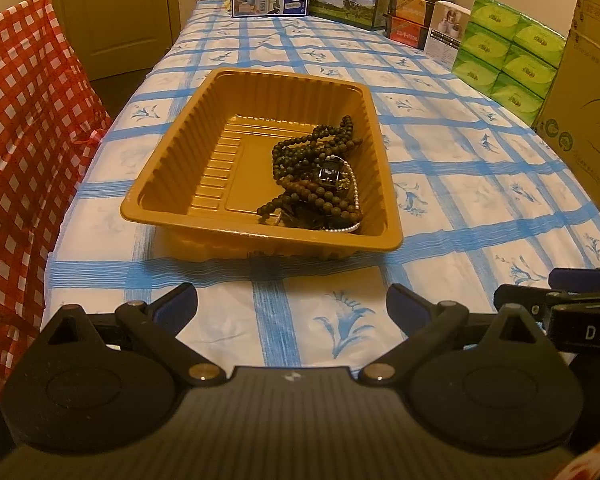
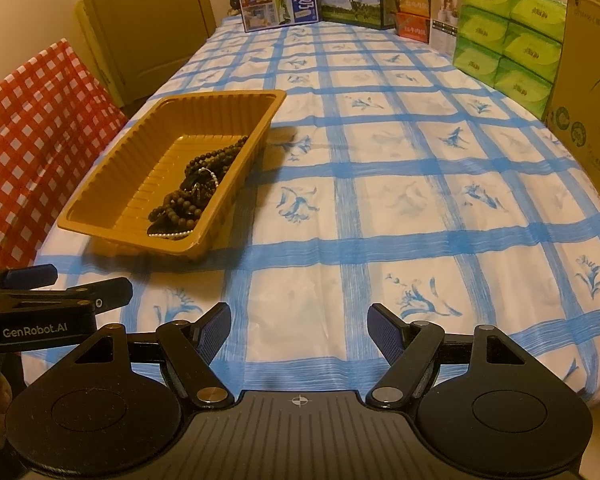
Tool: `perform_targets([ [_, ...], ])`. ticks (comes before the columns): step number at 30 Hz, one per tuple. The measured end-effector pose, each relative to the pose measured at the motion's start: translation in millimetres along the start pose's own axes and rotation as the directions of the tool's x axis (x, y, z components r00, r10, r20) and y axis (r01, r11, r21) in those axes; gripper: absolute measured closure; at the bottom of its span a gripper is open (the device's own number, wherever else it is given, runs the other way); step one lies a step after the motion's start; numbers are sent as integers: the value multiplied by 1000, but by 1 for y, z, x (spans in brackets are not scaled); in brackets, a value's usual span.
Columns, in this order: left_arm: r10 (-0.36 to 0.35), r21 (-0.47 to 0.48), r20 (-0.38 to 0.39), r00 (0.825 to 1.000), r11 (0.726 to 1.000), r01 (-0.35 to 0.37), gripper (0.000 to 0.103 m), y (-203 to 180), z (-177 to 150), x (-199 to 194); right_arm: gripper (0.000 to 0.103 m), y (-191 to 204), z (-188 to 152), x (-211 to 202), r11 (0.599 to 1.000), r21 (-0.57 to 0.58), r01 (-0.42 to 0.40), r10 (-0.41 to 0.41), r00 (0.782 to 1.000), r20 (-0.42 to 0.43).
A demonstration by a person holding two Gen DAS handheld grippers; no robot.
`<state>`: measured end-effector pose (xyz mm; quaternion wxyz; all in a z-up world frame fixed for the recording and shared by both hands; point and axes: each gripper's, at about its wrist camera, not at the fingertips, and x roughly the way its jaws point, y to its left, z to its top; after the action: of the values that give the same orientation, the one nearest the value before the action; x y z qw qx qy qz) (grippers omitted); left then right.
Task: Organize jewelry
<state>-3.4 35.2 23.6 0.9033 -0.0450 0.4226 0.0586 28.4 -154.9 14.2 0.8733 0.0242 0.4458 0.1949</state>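
One tan tray (image 1: 172, 168) sits on the blue-checked tablecloth (image 2: 380, 208), its long axis running away from the grippers toward the far boxes. One tangle of dark bead strands (image 1: 316, 172) and a pearl string (image 1: 354, 200) fills its right half. Two grippers: left gripper (image 1: 292, 300) and right gripper (image 2: 299, 330) hover apart, fingers spread, empty. Six green tissue packs (image 2: 508, 40) line the right edge beside a cardboard box (image 1: 592, 92); nothing blocks the tray.

Glossy ribbed plastic tray (image 1: 172, 184), matt wooden beads (image 1: 316, 148)
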Motion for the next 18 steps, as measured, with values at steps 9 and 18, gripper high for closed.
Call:
perform_targets([
  [9,-1,3,1,1000,1000,1,3,0,0,0,28,0,1,2,1000,0,1,-1,1000,1],
  [18,-3,6,3,1000,1000,3,3,0,0,1,28,0,1,1,1000,0,2,-2,1000,2],
])
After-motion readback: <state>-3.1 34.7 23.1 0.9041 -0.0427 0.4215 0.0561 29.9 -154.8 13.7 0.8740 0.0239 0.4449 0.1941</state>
